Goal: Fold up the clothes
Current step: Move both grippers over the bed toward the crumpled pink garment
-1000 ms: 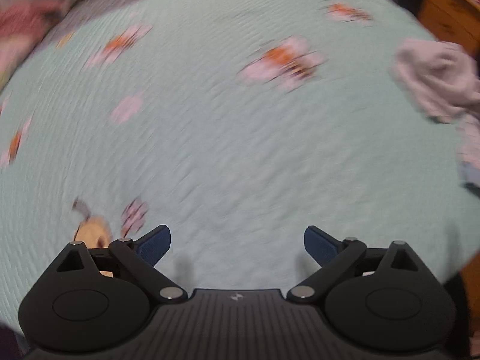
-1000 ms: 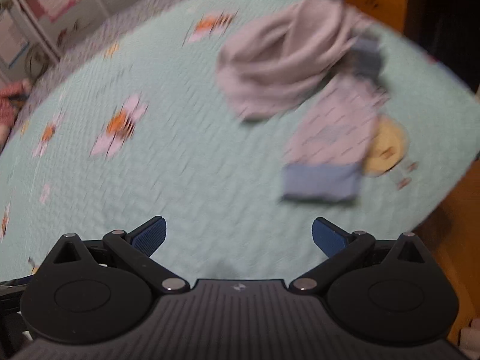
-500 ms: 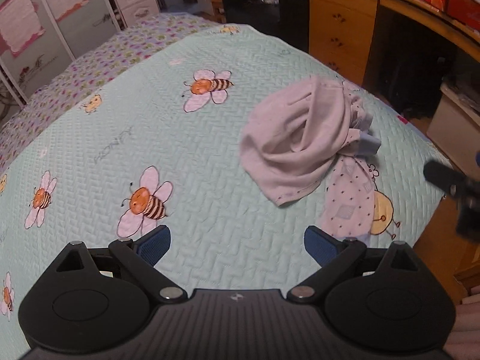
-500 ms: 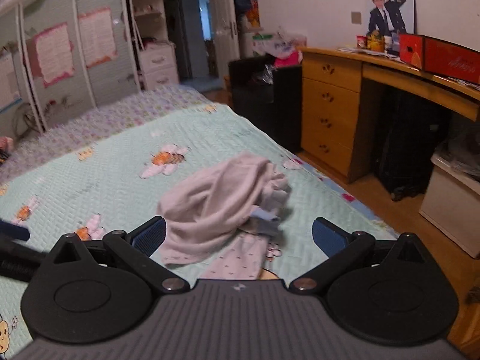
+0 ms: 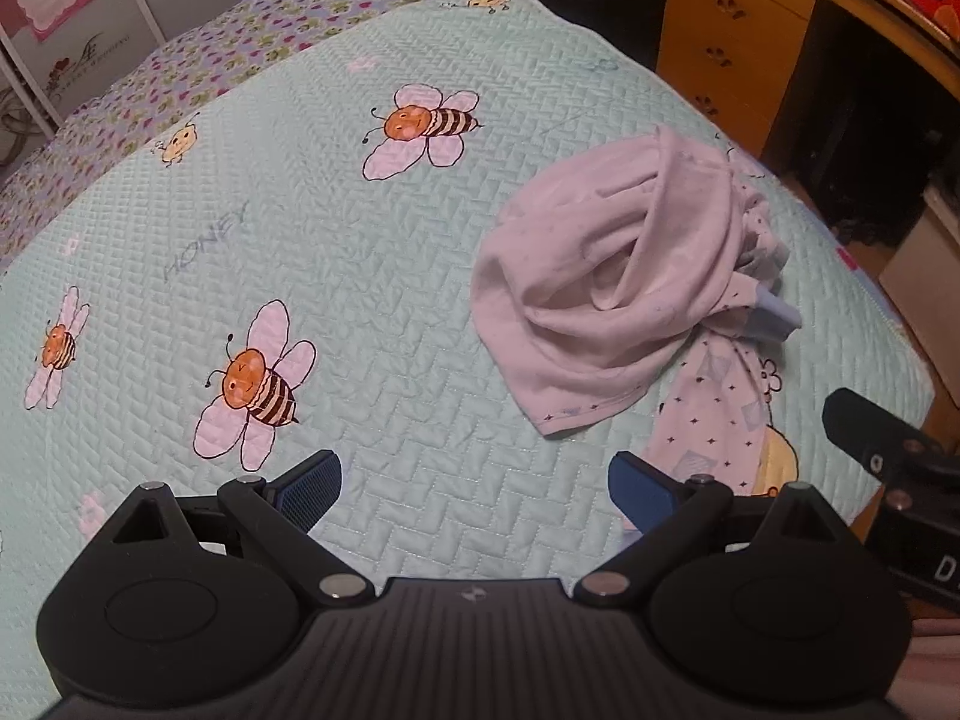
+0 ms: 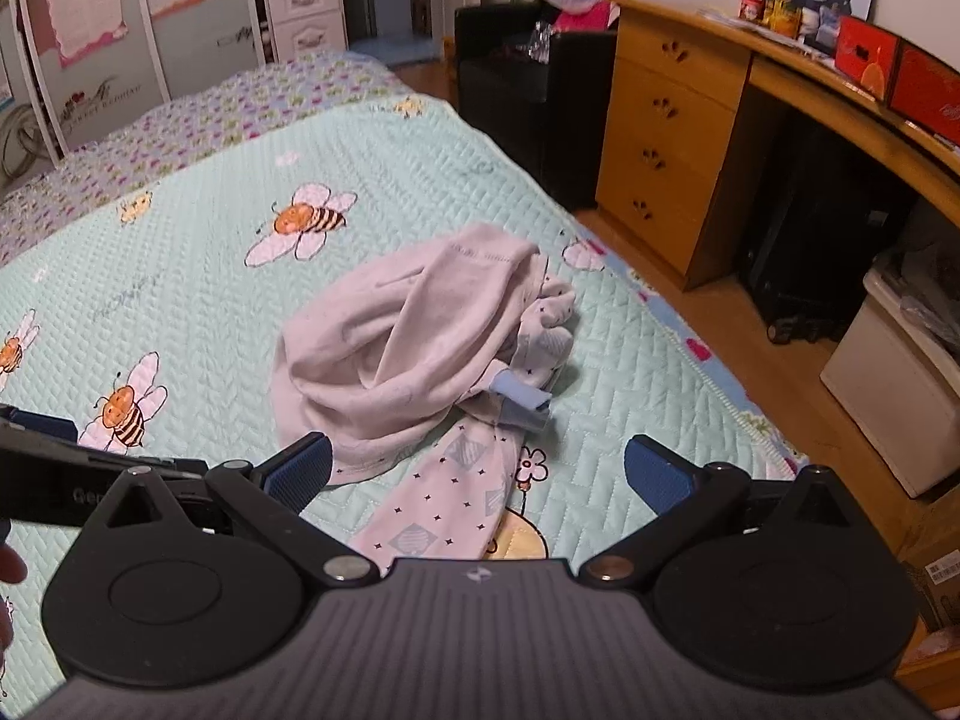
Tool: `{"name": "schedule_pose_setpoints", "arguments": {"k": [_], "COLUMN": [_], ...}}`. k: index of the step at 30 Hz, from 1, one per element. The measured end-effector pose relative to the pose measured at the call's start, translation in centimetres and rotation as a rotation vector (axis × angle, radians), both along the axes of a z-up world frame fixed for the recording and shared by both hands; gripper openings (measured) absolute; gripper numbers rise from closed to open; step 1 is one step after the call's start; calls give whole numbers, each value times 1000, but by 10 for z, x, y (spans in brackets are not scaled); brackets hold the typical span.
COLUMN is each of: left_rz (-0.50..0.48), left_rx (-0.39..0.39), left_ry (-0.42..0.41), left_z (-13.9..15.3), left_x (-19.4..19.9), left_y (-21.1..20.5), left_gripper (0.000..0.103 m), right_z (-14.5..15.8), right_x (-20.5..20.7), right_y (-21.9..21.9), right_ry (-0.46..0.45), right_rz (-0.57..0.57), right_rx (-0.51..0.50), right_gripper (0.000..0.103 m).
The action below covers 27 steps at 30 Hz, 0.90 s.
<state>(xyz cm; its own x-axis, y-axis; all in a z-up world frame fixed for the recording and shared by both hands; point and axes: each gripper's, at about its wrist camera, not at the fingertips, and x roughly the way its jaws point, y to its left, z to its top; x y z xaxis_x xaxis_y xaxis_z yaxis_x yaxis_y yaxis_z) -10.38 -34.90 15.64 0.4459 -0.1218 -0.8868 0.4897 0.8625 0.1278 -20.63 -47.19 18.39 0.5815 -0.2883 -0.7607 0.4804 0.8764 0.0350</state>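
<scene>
A crumpled pale pink garment point(image 5: 618, 276) point(image 6: 396, 348) lies in a heap on the mint bee-print quilt point(image 5: 336, 252) point(image 6: 180, 276), near the bed's right edge. Half under it sits a white garment with dark dots and light blue cuffs point(image 5: 714, 414) point(image 6: 450, 492), one leg trailing toward me. My left gripper point(image 5: 474, 486) hangs open above the quilt, short and left of the heap. My right gripper point(image 6: 477, 471) is open too, above the dotted leg, holding nothing. Each gripper's body shows at the edge of the other's view.
A wooden desk with drawers point(image 6: 666, 120) runs along the right wall, with a black chair point(image 6: 516, 84) beyond the bed's corner and a white bin point(image 6: 894, 396) on the floor. Wardrobe doors point(image 6: 90, 42) stand at the far left. Open quilt spreads left of the heap.
Both views have swung from a blurred close look down at the quilt to a steadier, more level view. The heap has not moved. Both grippers stay open.
</scene>
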Motion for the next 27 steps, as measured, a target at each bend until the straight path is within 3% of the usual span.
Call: {"name": "schedule_pose_setpoints", "arguments": {"k": [13,27], "left_rz": [-23,-55], "left_rx": [-3,2], "left_ry": [25,32], "left_z": [-10,-30], "left_x": [-1,-7], "left_y": [6,11], "left_gripper": [99,99], "right_z": [-5,-16], "right_x": [8,10], "right_y": [-5,-3], "right_ry": [14,28], "right_rz": [5,6], "right_rx": [60,61], "right_gripper": [103,103]}}
